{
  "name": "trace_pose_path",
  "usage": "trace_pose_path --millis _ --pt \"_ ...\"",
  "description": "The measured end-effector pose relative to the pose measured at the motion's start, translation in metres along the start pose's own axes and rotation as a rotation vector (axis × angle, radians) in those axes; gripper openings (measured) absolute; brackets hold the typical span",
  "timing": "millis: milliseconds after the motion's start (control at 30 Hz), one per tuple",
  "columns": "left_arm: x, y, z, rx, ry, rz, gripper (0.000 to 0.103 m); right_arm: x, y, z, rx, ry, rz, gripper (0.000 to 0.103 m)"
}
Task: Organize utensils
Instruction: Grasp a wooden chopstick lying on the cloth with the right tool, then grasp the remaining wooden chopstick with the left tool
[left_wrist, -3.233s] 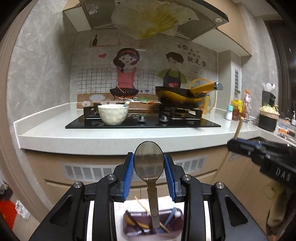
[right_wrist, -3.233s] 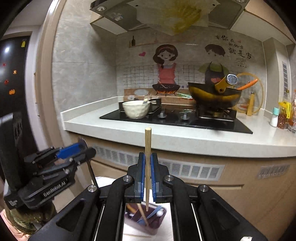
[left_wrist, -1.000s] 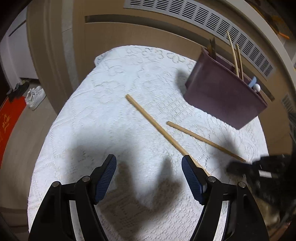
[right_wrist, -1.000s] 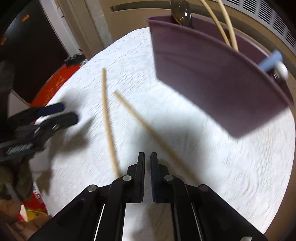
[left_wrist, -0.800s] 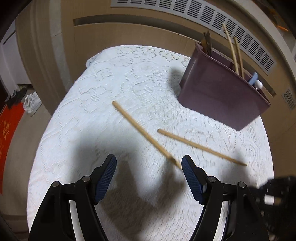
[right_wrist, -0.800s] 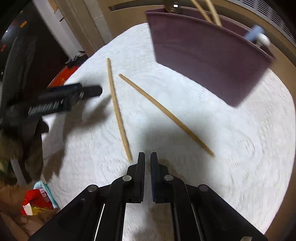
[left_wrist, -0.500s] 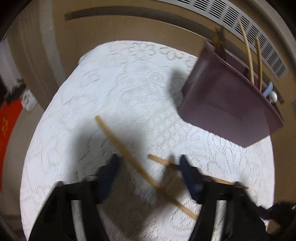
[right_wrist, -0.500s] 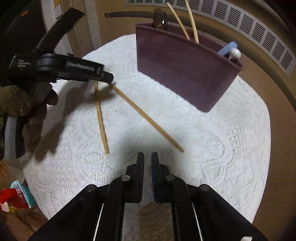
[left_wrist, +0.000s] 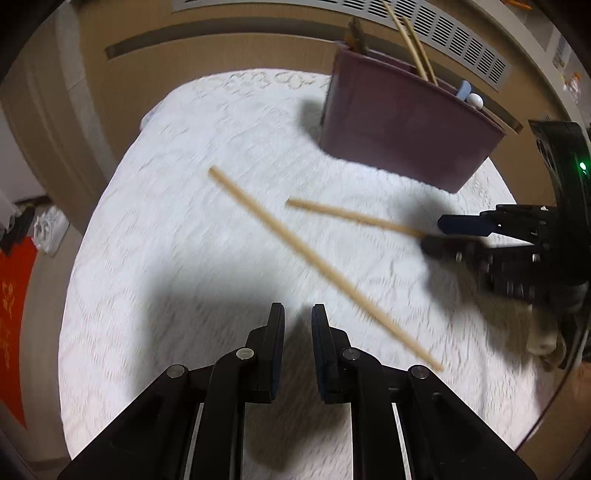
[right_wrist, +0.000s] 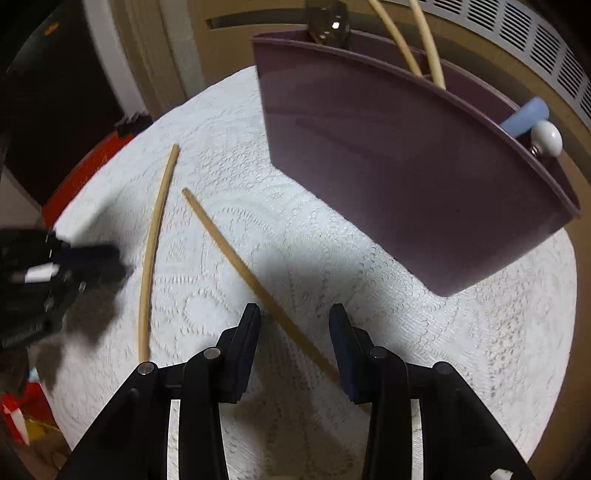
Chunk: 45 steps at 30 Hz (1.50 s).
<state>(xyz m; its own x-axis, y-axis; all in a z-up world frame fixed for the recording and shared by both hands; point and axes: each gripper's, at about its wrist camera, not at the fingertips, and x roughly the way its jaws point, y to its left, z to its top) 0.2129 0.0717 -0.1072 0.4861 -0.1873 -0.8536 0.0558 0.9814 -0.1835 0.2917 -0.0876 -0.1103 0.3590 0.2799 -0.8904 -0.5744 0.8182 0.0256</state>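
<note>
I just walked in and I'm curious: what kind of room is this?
Probably a home kitchen or dining corner. A small table with a white lace cloth holds a purple utensil holder and loose wooden chopsticks, with wood cabinets and a vent grille behind.

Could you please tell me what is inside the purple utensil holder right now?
Sticking out of the purple holder: two chopsticks, a metal spoon, a blue handle and a white knob. Its front wall hides everything lower.
</note>
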Motion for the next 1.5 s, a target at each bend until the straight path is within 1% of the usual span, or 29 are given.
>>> trace_pose_path --millis 33,67,100,200,233,333,367,400,500,633,700,733,767,800,867,933,1000,1100,1167,1233,1333,1367,1400,1433,1467,1500 --pt "-0.002 0.004 -0.003 -0.017 0.004 -0.009 0.016 0.001 -0.001 0.0 0.018 0.001 -0.004 0.023" --pt "-0.004 0.008 -0.005 -0.039 0.005 -0.018 0.017 -0.001 0.0 -0.002 0.039 0.005 -0.001 0.013" --pt "-0.005 0.011 -0.007 -0.056 0.005 -0.021 0.017 -0.004 0.001 -0.004 0.06 0.018 0.029 0.008" --pt "-0.009 0.02 -0.009 -0.108 -0.006 -0.024 0.019 -0.014 0.007 -0.018 0.096 0.052 0.113 0.007" --pt "-0.01 0.022 -0.009 -0.12 -0.008 -0.025 0.02 -0.013 0.01 -0.024 0.096 0.057 0.129 0.007" --pt "-0.01 0.029 -0.009 -0.157 -0.007 -0.033 0.026 -0.023 0.022 -0.039 0.099 0.084 0.228 0.007" --pt "-0.009 0.031 -0.009 -0.166 -0.006 -0.035 0.028 -0.025 0.025 -0.041 0.098 0.081 0.242 0.007" --pt "-0.008 0.032 -0.008 -0.175 -0.004 -0.037 0.028 -0.026 0.027 -0.039 0.094 0.072 0.234 0.007" --pt "-0.007 0.032 -0.007 -0.192 0.0 -0.038 0.03 -0.024 0.034 -0.029 0.045 0.017 0.138 0.007" --pt "-0.008 0.031 -0.007 -0.199 0.009 -0.032 0.036 -0.013 0.04 -0.011 0.011 0.005 0.111 0.007" --pt "-0.009 0.032 -0.005 -0.205 0.011 -0.026 0.04 -0.002 0.046 -0.001 -0.009 -0.006 0.071 0.007" --pt "-0.009 0.032 -0.004 -0.209 0.012 -0.023 0.043 0.002 0.047 0.002 -0.012 -0.008 0.064 0.008" --pt "-0.008 0.033 -0.002 -0.216 0.012 -0.018 0.048 0.009 0.051 0.009 -0.019 -0.003 0.067 0.011" --pt "-0.008 0.035 0.0 -0.226 0.011 -0.014 0.05 0.012 0.05 0.013 -0.026 -0.002 0.067 0.012" --pt "-0.005 0.038 0.006 -0.254 0.015 -0.016 0.051 0.017 0.052 0.021 -0.028 -0.013 0.057 0.012" --pt "-0.002 0.043 0.013 -0.289 0.02 -0.023 0.051 0.015 0.053 0.023 -0.022 0.006 0.057 0.007" --pt "0.004 0.045 0.025 -0.323 0.023 -0.023 0.051 0.011 0.052 0.02 -0.006 0.018 0.092 0.006" --pt "0.016 0.046 0.048 -0.362 0.027 -0.013 0.051 -0.007 0.046 0.004 0.038 -0.014 0.107 0.006" --pt "0.028 0.043 0.07 -0.355 0.036 0.037 0.051 -0.018 0.04 -0.007 0.08 -0.026 0.132 0.006" --pt "0.037 0.038 0.084 -0.348 0.039 0.073 0.051 -0.033 0.036 -0.022 0.112 -0.05 0.11 0.006" --pt "0.045 0.036 0.097 -0.358 0.05 0.09 0.051 -0.049 0.033 -0.041 0.141 -0.08 0.104 0.006" --pt "0.047 0.033 0.1 -0.341 0.051 0.093 0.047 -0.055 0.032 -0.048 0.151 -0.092 0.096 0.006" --pt "0.049 0.027 0.101 -0.308 0.044 0.123 0.035 -0.06 0.031 -0.052 0.159 -0.104 0.086 0.006" --pt "0.049 0.022 0.101 -0.275 0.033 0.145 0.025 -0.065 0.03 -0.056 0.164 -0.113 0.079 0.006" --pt "0.049 0.014 0.098 -0.229 0.029 0.143 0.014 -0.071 0.028 -0.06 0.172 -0.121 0.077 0.006" --pt "0.048 0.01 0.094 -0.209 0.029 0.129 0.014 -0.074 0.029 -0.061 0.18 -0.126 0.076 0.006"
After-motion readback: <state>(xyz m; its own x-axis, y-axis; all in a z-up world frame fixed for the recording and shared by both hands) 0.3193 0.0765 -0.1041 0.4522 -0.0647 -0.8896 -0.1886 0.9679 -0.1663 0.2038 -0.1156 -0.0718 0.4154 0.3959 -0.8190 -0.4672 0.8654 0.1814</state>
